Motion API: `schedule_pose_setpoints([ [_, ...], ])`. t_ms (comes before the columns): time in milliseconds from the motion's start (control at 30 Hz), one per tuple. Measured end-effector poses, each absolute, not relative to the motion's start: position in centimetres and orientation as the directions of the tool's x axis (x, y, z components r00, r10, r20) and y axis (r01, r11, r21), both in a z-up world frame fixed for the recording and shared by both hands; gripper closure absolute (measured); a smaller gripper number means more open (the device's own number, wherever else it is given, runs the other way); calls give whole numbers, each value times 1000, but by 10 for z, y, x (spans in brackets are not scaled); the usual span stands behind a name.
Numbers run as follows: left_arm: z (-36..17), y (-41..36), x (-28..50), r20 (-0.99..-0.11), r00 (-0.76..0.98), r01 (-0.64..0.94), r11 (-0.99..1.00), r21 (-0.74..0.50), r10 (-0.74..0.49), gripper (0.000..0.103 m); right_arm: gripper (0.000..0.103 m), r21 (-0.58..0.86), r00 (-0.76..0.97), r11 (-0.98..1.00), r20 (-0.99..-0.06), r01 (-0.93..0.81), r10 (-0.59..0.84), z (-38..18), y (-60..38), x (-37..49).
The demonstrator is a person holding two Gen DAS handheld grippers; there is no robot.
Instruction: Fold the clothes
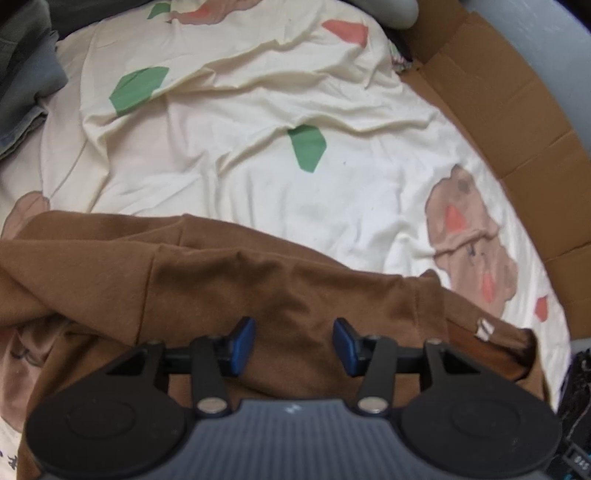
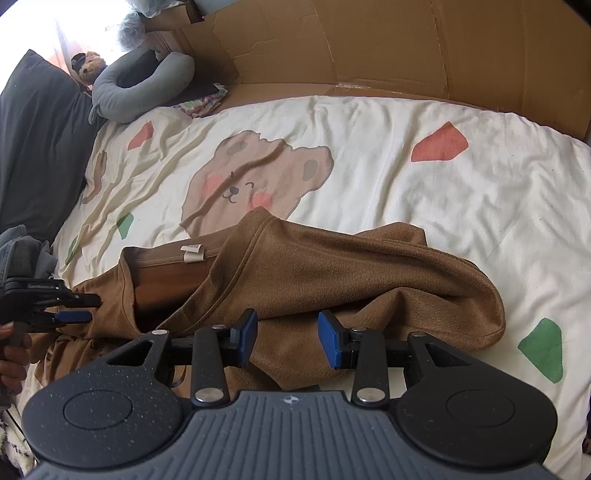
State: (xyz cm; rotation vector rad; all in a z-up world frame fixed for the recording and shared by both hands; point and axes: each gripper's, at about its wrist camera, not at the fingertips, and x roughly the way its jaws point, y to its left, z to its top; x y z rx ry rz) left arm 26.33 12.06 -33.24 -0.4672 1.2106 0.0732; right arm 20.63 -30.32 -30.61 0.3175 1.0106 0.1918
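- A cream bedsheet point(image 2: 406, 177) covers the bed and fills most of both views, creased, printed with brown bear faces and red and green patches.
- Flattened brown cardboard point(image 2: 406, 48) stands along the top of the right wrist view; in the left wrist view it runs down the right edge.
- A grey curved pillow point(image 2: 147, 92) lies at the upper left of the right wrist view, with a small teddy bear point(image 2: 90, 66) just beside it.
- A dark cushion point(image 2: 37, 140) fills the left edge there.
- Bright daylight point(image 2: 85, 26) comes in at the upper left corner.
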Motion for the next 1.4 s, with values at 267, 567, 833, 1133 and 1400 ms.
schedule_pose_setpoints([
  [267,-343,117,264,-915,361,-302,906,-296,-179,100,60,348,513,937,-803,-9,303,-310,-303,206],
  [567,-324,119,245,-891,396,-263,902,-342,-223,102,60,347,519,938,-801,-6,299,-308,-307,205],
  [833,-313,115,223,-882,382,-231,896,-379,-275,102,60,347,522,938,-799,-2,297,-307,-309,204],
  [1133,-346,111,207,-884,345,-252,877,-410,-314,102,60,346,513,938,-804,-9,301,-310,-306,203],
  [1400,-339,111,194,-876,261,-150,879,-452,-406,93,59,363,521,931,-787,-43,330,-308,-303,199],
])
